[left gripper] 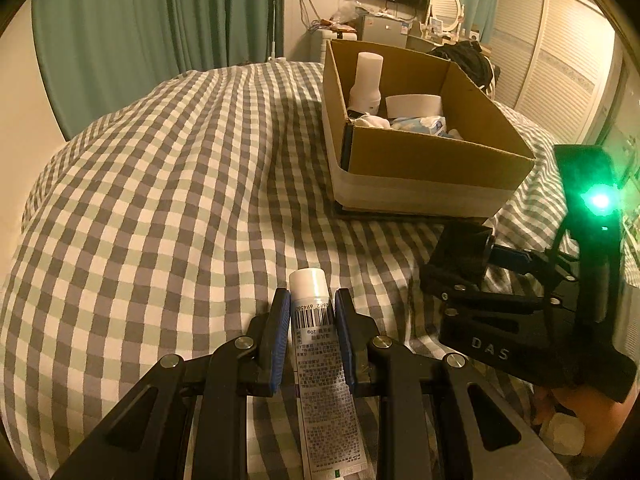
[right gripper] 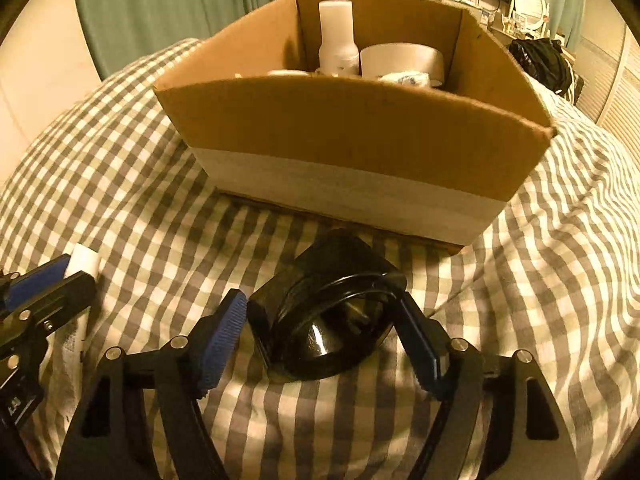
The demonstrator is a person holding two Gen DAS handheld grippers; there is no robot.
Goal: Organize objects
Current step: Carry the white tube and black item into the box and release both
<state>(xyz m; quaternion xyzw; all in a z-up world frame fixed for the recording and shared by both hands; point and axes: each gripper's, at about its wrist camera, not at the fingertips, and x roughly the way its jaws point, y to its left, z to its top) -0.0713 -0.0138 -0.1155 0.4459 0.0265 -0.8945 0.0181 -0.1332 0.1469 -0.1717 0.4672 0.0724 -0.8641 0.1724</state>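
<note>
Now my left hand-held gripper (left gripper: 311, 344) pinches the light, squashy tube (left gripper: 320, 364) near its stiffer cap, bottom centre; my right hand-held gripper (right gripper: 324, 340), wide, straddles the hard, slick charger (right gripper: 320, 320) on the bed (right gripper: 160, 240).

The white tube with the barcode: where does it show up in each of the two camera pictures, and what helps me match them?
Left wrist view: the white tube lies bottom centre on the checked bedspread, between the left gripper jaws, cap pointing away.
Right wrist view: only its white cap end shows at the far left edge, behind a blue pad.
Shared landmark: the cardboard box holding a white bottle.
</note>
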